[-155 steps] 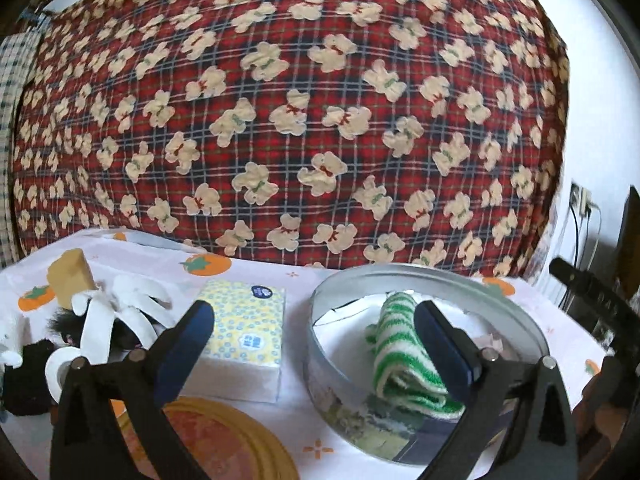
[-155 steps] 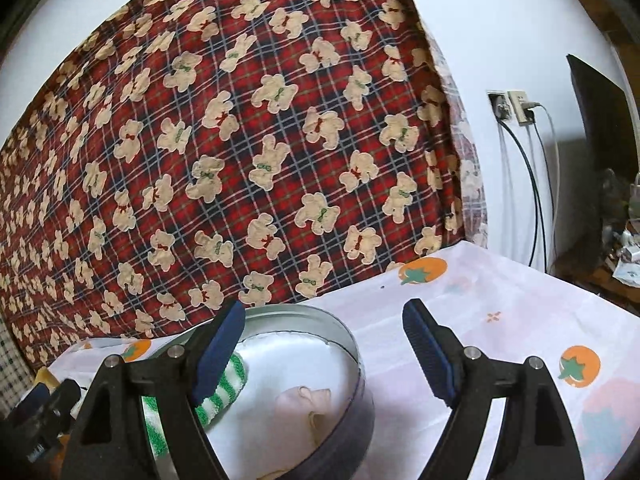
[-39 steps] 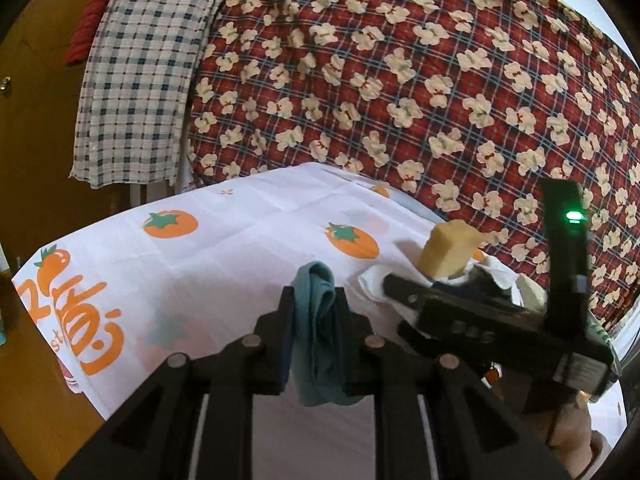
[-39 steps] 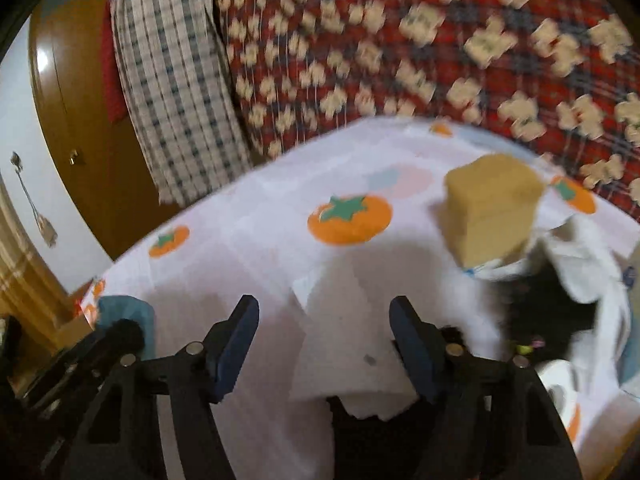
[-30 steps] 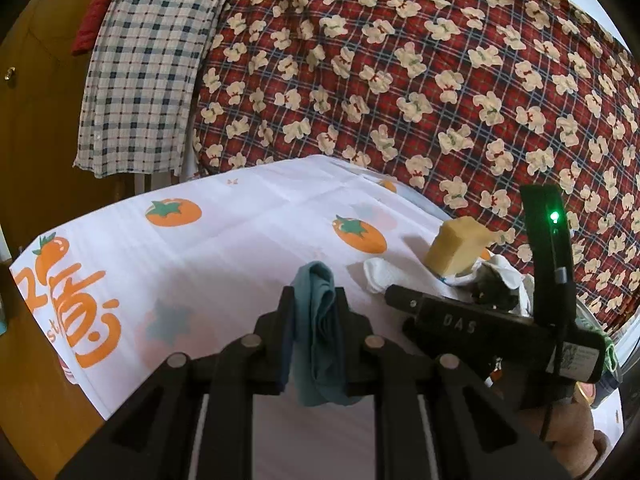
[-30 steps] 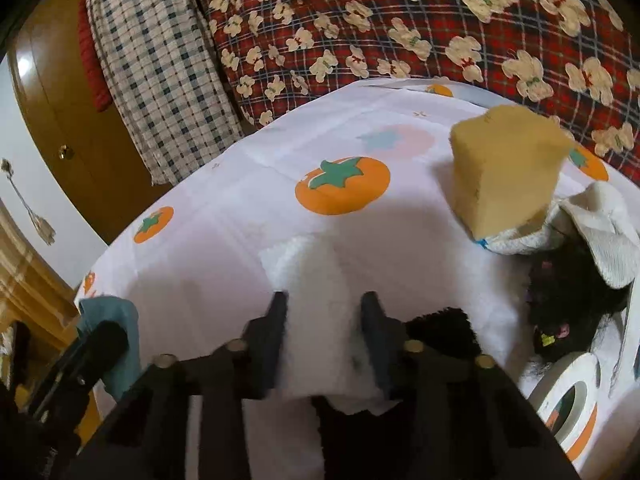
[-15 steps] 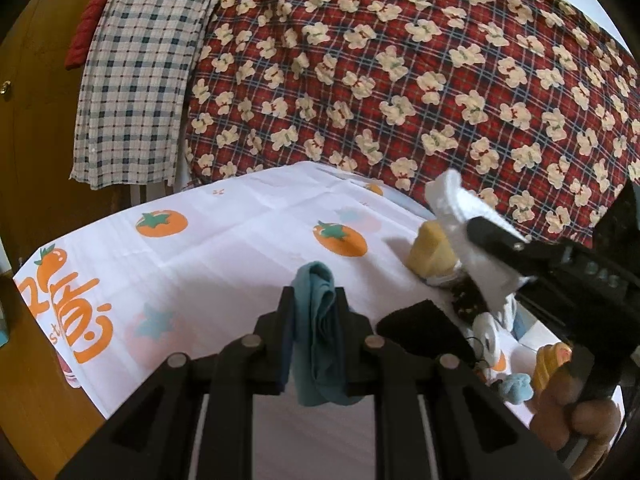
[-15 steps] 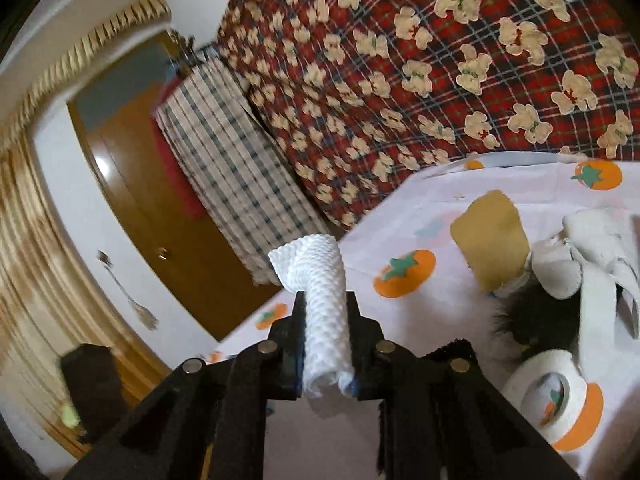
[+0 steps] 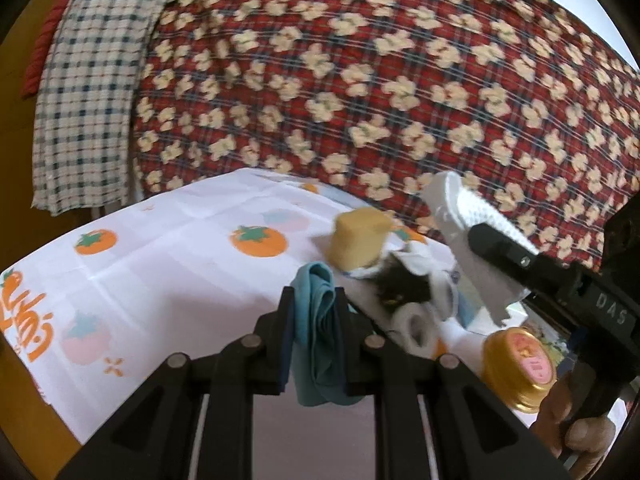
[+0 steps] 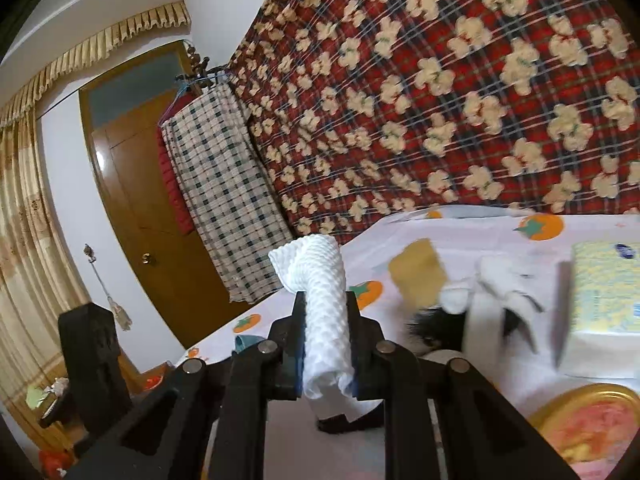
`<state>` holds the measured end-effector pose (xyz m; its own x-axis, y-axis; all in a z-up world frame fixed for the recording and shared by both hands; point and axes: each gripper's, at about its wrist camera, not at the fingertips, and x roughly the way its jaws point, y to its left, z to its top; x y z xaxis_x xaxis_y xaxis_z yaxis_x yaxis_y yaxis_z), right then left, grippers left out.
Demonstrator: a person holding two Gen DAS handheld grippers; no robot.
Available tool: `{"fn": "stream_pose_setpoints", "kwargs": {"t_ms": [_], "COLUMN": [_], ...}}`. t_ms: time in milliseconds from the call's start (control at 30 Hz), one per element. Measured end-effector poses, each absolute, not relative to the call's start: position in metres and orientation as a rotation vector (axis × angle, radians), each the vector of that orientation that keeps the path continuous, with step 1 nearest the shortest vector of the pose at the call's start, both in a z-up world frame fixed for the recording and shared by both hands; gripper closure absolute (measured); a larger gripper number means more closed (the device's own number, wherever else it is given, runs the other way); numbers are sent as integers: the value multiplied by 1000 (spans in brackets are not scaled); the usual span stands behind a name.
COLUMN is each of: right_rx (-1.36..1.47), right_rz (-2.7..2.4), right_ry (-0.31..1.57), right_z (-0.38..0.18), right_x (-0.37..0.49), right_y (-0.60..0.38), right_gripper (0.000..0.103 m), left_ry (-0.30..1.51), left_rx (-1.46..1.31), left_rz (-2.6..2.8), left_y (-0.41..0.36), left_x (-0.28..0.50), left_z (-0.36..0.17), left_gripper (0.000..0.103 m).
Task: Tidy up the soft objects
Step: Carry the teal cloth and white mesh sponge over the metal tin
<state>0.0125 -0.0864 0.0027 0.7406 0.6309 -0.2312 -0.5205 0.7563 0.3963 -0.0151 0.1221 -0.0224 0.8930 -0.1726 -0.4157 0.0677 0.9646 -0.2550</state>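
Holding in my left gripper (image 9: 313, 322) a teal cloth (image 9: 318, 344), jaws pinched on it | my right gripper (image 10: 323, 342) clamps a white waffle cloth (image 10: 322, 320) above the tablecloth (image 9: 168, 264) | farther: yellow sponge (image 9: 360, 240), tissue pack (image 10: 604, 292), bear-print blanket (image 9: 360, 80)

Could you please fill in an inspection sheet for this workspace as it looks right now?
Surface: table under a white cloth printed with orange fruit.
Job's things: teal cloth and white textured cloth, each held in a gripper; yellow sponge standing on the table; black-and-white plush beside it.
Clutter: tape roll, gold lid, tissue pack.
Grippers: left gripper shut on the teal cloth; right gripper shut on the white textured cloth.
Cables: nothing seen.
Surroundings: red plaid bear-print blanket, checked cloth hanging, wooden door, curtain.
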Motion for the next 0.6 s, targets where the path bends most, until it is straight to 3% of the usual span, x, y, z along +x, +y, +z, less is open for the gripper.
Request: {"fn": "stream_pose_setpoints", "kwargs": {"t_ms": [600], "right_rx": [287], "right_rz": [454], "right_ry": [292], "right_z": [2], "right_x": [-22], "right_y": [-187], "right_gripper": [86], "left_ry": [402], "left_rx": [-153], "left_rz": [-293], "left_y": [27], "left_x": [-25], "left_z": [5], "left_gripper": [88]}}
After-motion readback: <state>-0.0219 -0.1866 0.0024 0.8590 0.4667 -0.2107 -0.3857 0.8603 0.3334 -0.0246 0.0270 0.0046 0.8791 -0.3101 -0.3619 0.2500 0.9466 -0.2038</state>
